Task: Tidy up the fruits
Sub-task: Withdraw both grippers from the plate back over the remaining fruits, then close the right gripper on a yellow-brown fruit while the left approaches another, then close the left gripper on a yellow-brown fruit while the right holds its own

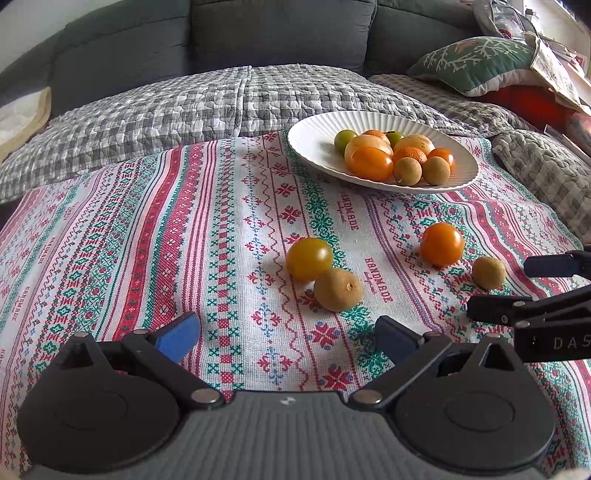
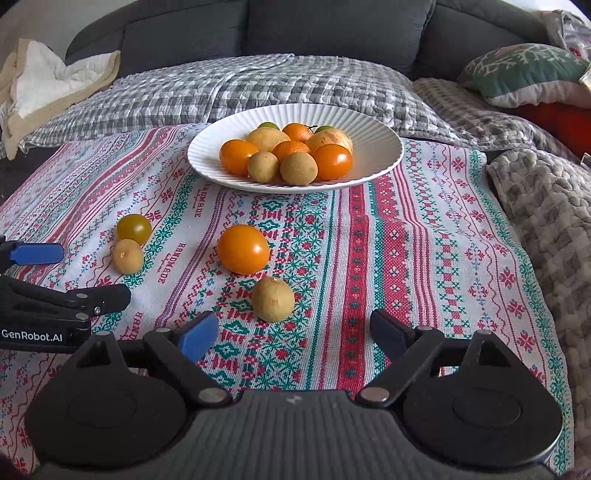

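Observation:
A white ribbed plate (image 1: 314,144) (image 2: 373,129) holds several orange, yellow, green and tan fruits. On the patterned cloth lie a dark yellow tomato (image 1: 309,259) (image 2: 133,229), a tan round fruit (image 1: 338,290) (image 2: 127,256) touching it, an orange tomato (image 1: 442,244) (image 2: 243,249) and a second tan fruit (image 1: 488,273) (image 2: 273,299). My left gripper (image 1: 288,338) is open and empty, just short of the first tan fruit. My right gripper (image 2: 295,334) is open and empty, just short of the second tan fruit.
The cloth (image 1: 184,240) covers a low surface in front of a grey sofa (image 1: 258,33) with a checked quilt (image 1: 166,110). A green cushion (image 1: 476,62) lies at the right, a cream towel (image 2: 48,81) at the left. Each gripper shows at the other view's edge.

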Demonstrator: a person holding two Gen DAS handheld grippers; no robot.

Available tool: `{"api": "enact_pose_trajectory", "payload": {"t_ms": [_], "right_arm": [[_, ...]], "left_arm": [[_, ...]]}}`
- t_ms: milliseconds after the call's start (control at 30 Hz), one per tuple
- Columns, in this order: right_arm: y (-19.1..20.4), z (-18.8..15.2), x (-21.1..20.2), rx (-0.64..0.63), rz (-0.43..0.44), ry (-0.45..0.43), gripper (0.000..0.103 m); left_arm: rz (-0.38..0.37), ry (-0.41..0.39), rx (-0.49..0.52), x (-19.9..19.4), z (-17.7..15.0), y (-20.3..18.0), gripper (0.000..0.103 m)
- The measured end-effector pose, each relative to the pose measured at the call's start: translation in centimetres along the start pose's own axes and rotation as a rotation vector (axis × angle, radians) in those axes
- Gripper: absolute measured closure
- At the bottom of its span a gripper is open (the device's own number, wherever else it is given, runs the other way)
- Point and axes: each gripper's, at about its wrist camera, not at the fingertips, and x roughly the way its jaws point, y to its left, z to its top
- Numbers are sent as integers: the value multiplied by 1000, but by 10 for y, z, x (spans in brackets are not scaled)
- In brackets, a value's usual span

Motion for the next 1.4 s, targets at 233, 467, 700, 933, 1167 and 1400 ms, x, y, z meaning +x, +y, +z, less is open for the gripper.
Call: {"api": "enact_pose_trajectory", "payload": {"t_ms": [233, 467, 700, 933, 1167, 1400], "right_arm": [[-4, 2, -2, 13, 7, -19, 54], [-7, 6, -3, 50, 76, -34, 82], [-10, 7, -3, 60, 88, -37, 82], [-14, 6, -5, 63, 82, -35, 82], [-19, 5, -7, 68, 84, -33, 82], [-22, 4, -10, 67, 65, -30, 82]], "left_arm": [[6, -2, 6, 0, 0, -2, 9], [10, -6, 20, 0, 1, -5, 11], [-7, -14, 22, 1, 4, -7, 20], [-4, -17, -2, 4, 10, -10, 37], [-24, 9, -17, 7, 15, -17, 73], [-49, 35, -29, 5, 17, -18, 85]]}}
